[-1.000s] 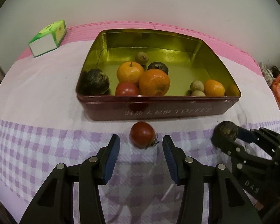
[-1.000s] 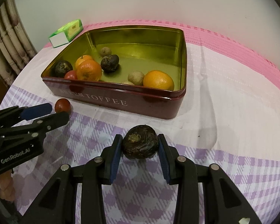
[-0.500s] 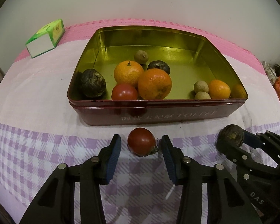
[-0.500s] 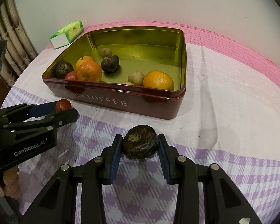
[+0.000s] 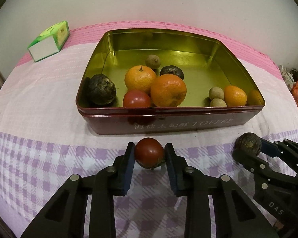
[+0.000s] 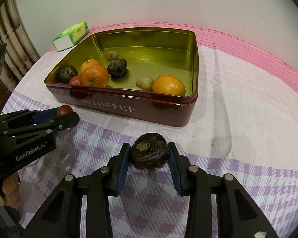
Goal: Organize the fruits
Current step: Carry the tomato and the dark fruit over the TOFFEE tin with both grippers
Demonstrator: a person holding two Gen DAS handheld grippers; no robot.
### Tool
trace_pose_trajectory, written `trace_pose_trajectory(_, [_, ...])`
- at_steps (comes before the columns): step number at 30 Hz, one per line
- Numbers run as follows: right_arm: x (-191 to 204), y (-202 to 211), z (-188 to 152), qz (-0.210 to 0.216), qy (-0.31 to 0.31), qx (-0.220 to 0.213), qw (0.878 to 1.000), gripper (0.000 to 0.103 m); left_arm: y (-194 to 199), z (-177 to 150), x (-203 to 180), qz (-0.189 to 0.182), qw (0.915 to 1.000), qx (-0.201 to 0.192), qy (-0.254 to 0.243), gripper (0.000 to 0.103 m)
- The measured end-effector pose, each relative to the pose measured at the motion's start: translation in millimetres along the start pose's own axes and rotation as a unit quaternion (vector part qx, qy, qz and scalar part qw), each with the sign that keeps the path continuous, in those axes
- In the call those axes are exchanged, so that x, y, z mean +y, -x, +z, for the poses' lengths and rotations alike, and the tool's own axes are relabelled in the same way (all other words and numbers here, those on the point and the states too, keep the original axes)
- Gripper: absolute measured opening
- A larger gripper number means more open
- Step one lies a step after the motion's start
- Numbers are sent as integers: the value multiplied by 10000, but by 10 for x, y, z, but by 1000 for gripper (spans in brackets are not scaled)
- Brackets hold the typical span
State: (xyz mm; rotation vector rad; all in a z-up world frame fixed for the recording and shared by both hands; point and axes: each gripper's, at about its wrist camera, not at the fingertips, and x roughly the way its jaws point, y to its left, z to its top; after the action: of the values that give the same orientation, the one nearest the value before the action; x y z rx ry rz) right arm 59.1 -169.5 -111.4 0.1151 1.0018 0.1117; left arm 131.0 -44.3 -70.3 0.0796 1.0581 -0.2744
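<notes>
**Lettering on the tin and the grippers**

We read "TOFFEE" in pale capitals on the dark red front wall of the tin (image 6: 117, 109), after a row of Chinese characters too faint to make out. The left gripper (image 6: 66, 112) carries "GenRobot.AI" in white on its black body. The right gripper (image 5: 248, 148) shows "DAS".

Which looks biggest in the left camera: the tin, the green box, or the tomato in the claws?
1. toffee tin
2. green box
3. tomato, held by the left gripper
The tomato sits nearest the camera, so it looks bigger than it really is.
</notes>
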Motion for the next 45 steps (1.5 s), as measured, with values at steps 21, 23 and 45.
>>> trace_pose_trajectory(21, [6,1,-12,-13,-35,20,10000,35,108,-112,25,55,9999,-29,-136,30])
trace_pose_trajectory(23, [7,4,-8,-10,-32,38,10000,35,119,-113,23,62,9999,-31,-136,30])
trace_pose_trajectory(45, [58,274,61,68,-18,-128,9999,35,324,-103,54,20,9996,-269,-77,30])
